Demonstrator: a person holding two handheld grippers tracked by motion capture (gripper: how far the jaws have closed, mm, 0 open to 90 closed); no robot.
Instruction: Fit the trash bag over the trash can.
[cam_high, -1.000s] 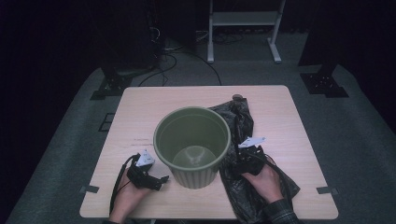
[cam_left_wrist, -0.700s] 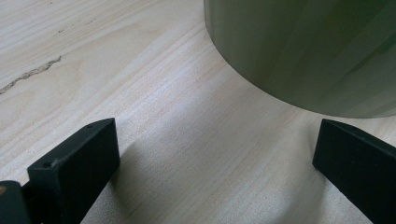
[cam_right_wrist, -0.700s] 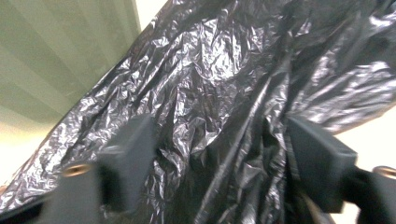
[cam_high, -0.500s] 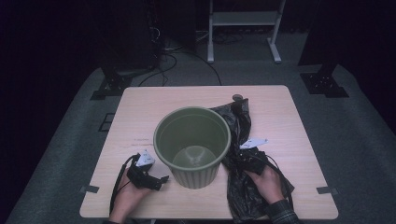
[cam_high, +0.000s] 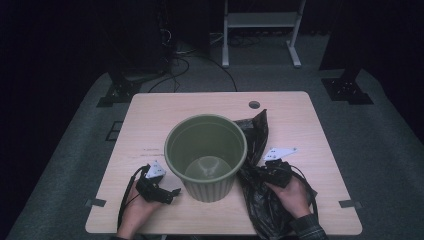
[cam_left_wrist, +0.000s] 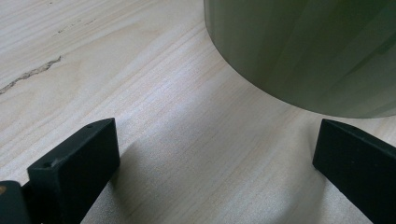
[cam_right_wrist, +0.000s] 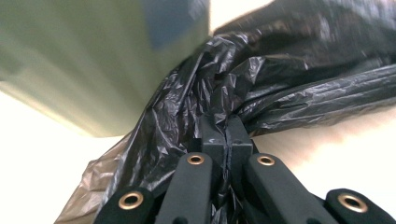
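The right gripper (cam_right_wrist: 226, 133) has just clamped its fingers on a fold of the black bin bag (cam_high: 262, 195), which lies on the bench (cam_high: 150, 120) against the green bin (cam_high: 206, 156). The left gripper (cam_high: 170, 192) rests beside the bin, fingers spread, grasping nothing.

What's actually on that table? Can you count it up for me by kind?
Green bins: 1
Black plastic bags: 1
Hand-held tongs: 2, the left tongs open beside the bin, the right tongs shut on the bag
Total: 4
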